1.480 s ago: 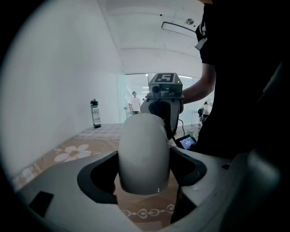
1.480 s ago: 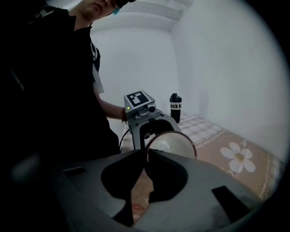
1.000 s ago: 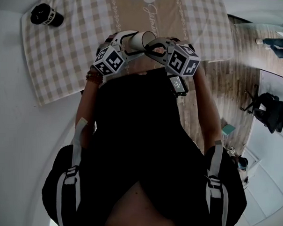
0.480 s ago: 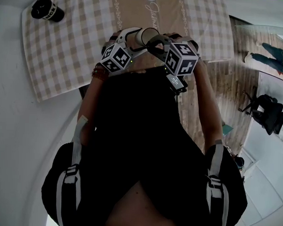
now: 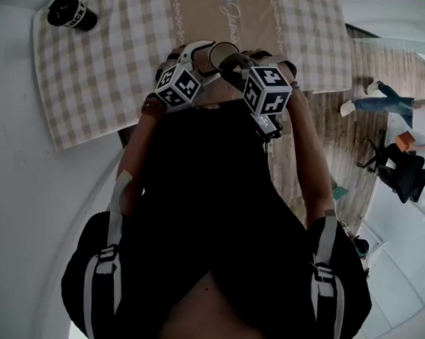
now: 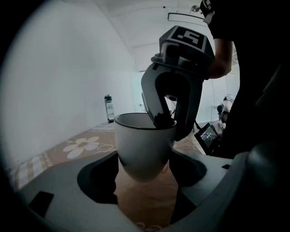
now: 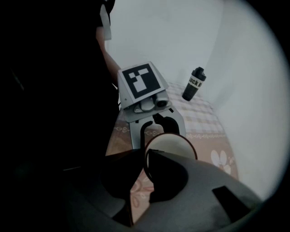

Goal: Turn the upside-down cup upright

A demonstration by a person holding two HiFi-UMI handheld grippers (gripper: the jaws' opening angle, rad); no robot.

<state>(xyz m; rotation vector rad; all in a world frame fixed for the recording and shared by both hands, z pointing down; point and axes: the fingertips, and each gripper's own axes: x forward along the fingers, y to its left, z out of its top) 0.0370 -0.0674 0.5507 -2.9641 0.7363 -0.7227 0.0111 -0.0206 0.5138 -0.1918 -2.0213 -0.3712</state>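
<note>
The cup is clamped mouth-up in the left tool, above the cloth. Its rim is pinched by the right tool.

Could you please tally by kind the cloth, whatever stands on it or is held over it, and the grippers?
white cup: 1
black bottle: 1
checked cloth: 1
grippers: 2, the left gripper and the right gripper
Total: 5
</note>
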